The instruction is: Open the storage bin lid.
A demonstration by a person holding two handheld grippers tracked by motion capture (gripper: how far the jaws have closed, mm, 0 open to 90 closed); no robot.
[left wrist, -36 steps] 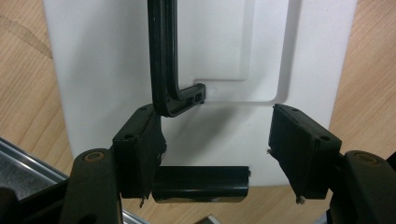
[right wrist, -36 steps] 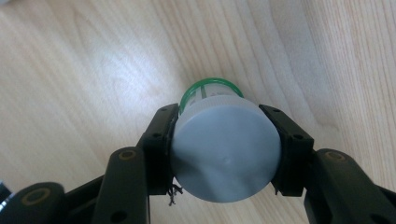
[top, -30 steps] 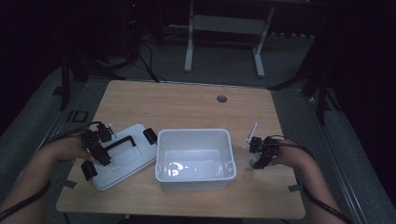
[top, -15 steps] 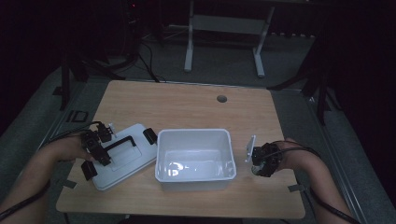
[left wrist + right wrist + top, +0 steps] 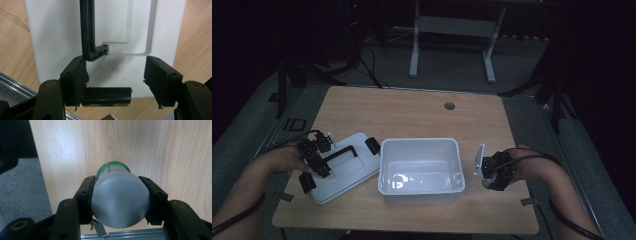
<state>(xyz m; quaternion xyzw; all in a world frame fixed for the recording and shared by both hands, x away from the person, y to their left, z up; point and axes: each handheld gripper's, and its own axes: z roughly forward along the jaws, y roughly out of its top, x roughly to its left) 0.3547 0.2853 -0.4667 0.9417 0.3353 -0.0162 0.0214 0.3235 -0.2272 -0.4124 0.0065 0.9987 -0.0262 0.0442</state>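
The small round jar with a grey screw cap and green body [image 5: 120, 200] sits clamped between the black jaws of the right gripper [image 5: 120, 201], the pads pressing its cap from both sides, low in the middle of the right gripper view. Its long axis runs away from the camera, cap toward the lens and green end pointing at the pale wooden tabletop [image 5: 155, 150] beyond; I take it the jar is held by the cap because that is the widest, firmest part to pinch. In the high view the same right gripper [image 5: 493, 172] hangs at the lower right, just beside the open white plastic tub [image 5: 421, 187], which stands at centre (a likely place to drop the jar, I'd guess).

To the tub's left lies the flat white plastic lid with a black carrying handle [image 5: 343, 167], tilted askew on the table. The left gripper [image 5: 116, 75] hovers over it with jaws parted and gripping nothing, one pad just beside the handle's bent end [image 5: 96, 51], perhaps steadying it.
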